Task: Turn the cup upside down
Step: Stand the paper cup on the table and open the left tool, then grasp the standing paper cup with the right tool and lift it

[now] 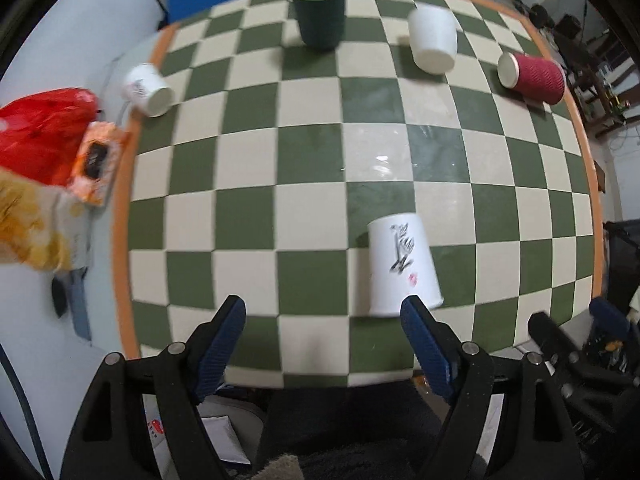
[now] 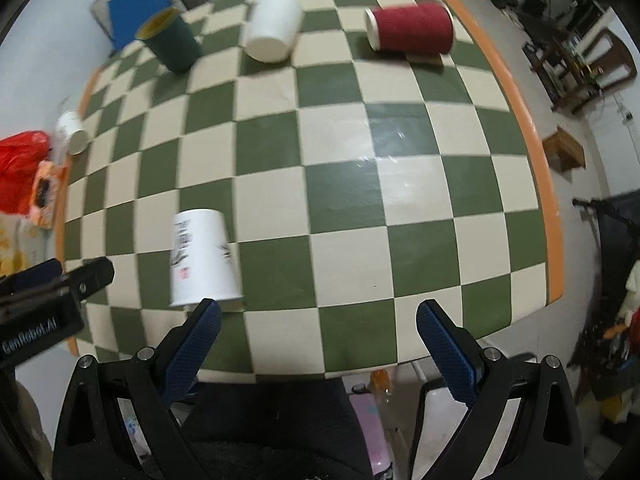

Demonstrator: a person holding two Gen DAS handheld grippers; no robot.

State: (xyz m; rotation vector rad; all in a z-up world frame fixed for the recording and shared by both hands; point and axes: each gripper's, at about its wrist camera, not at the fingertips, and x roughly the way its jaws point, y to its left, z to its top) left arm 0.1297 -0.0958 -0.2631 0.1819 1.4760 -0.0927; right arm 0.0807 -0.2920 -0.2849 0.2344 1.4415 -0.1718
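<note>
Cup [image 1: 402, 266] stands rim-down on the checkered desk [image 1: 312, 152]; both hand-held grippers, left [image 1: 324, 320] and right [image 2: 318, 320], gape empty, so lift away straight, avoiding a nudge.

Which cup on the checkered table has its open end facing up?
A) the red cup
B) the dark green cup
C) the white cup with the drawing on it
B: the dark green cup stands upright and shows its yellow inside, the red cup lies on its side, and the white cup with the drawing stands mouth-down.
</note>
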